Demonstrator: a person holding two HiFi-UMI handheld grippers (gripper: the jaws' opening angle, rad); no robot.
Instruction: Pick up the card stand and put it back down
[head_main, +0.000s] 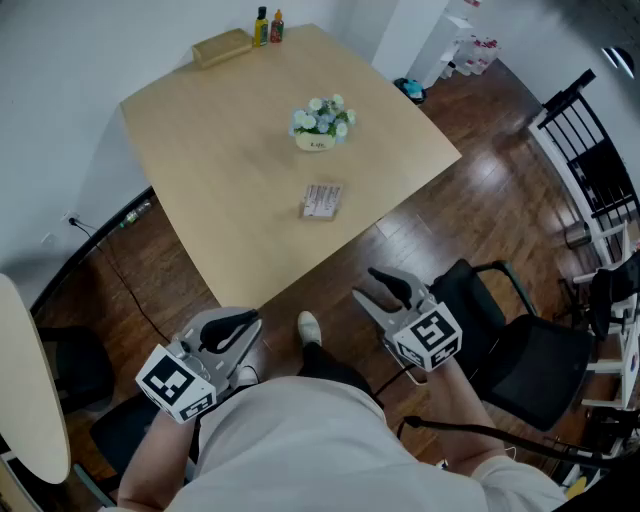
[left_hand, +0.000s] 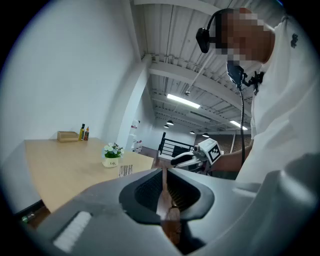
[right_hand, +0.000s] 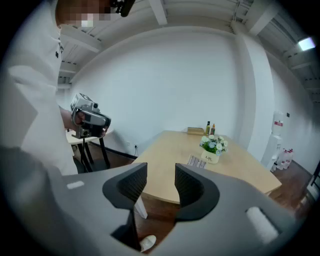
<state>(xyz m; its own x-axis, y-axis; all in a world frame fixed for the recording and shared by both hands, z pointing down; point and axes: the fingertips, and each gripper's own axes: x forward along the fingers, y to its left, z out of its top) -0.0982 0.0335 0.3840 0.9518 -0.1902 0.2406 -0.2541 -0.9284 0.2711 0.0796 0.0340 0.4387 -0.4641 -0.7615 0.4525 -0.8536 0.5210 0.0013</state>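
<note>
The card stand (head_main: 322, 201) is a small clear holder with a printed card. It stands on the light wooden table (head_main: 220, 150), toward the near edge; I also see this card stand (left_hand: 125, 170) in the left gripper view and, as the same card stand (right_hand: 196, 161), in the right gripper view. Both grippers hang off the table, low in front of the person's body. My left gripper (head_main: 243, 328) (left_hand: 164, 172) is shut with nothing in it. My right gripper (head_main: 372, 285) (right_hand: 161, 177) is open and empty, pointing toward the table.
A small pot of flowers (head_main: 322, 124) stands behind the card stand. Two bottles (head_main: 268, 26) and a wooden box (head_main: 222, 46) sit at the far corner. A black chair (head_main: 520, 350) stands to the right, a round table (head_main: 25, 390) to the left, and a black rack (head_main: 590, 160) at the far right.
</note>
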